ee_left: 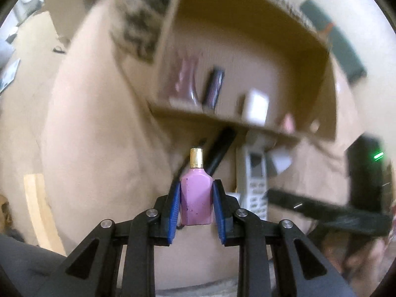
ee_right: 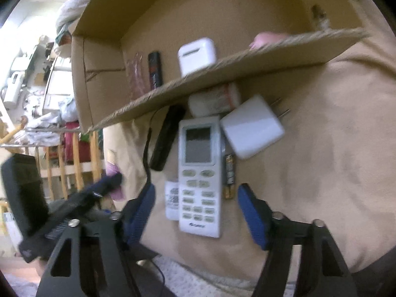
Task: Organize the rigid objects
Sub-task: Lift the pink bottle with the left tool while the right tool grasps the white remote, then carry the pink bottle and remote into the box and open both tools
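Observation:
My left gripper (ee_left: 196,185) is shut on a small pink bottle (ee_left: 195,198) with a gold cap, held upright above the beige cloth in front of an open cardboard box (ee_left: 247,57). In the right wrist view my right gripper (ee_right: 197,190) straddles the lower half of a white remote (ee_right: 199,163) that lies flat on the cloth. There is a gap on each side of the remote, so the pads are not touching it. The left gripper (ee_right: 109,185) shows blurred at the left of that view.
Inside the box (ee_right: 222,66) lie a white earbud case (ee_right: 196,55), a black tube (ee_right: 155,70) and a clear pink item (ee_right: 136,74). Around the remote sit a white plug charger (ee_right: 252,128), a battery (ee_right: 229,173), a black corded object (ee_right: 165,141) and a white cylinder (ee_right: 212,99).

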Demonstrator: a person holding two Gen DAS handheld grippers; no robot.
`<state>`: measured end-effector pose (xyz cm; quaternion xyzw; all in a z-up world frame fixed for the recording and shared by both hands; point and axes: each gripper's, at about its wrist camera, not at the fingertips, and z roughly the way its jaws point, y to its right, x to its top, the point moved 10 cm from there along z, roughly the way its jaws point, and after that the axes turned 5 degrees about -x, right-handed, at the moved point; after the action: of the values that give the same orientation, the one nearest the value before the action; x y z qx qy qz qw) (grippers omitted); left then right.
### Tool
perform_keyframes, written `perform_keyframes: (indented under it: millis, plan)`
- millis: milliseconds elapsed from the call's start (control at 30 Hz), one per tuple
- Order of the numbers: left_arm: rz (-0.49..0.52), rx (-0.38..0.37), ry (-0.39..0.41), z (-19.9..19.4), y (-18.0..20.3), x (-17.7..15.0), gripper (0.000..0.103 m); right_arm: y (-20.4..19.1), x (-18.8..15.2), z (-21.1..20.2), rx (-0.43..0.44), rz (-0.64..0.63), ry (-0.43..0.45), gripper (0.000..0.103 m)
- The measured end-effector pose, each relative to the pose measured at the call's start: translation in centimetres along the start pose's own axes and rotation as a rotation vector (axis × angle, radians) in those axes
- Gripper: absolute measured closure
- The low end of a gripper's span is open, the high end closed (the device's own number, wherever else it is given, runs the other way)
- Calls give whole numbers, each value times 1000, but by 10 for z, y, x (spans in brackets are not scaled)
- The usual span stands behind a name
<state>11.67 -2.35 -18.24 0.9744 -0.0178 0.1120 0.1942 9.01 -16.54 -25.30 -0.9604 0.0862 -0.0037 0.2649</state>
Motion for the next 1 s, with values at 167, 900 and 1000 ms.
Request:
perform_keyframes:
  millis: [167,900,1000]
  plan:
    - [-22,50,7,-7,-13,6,80,-7,0,20,-82,-64,-32,48]
    - [3,134,-18,31,-17,-2,80,-29,-16,-25,-133,-172,129,53]
    - [16,166,0,22,-19,-3,80,-35,-25,-48,-68,-170,182,53]
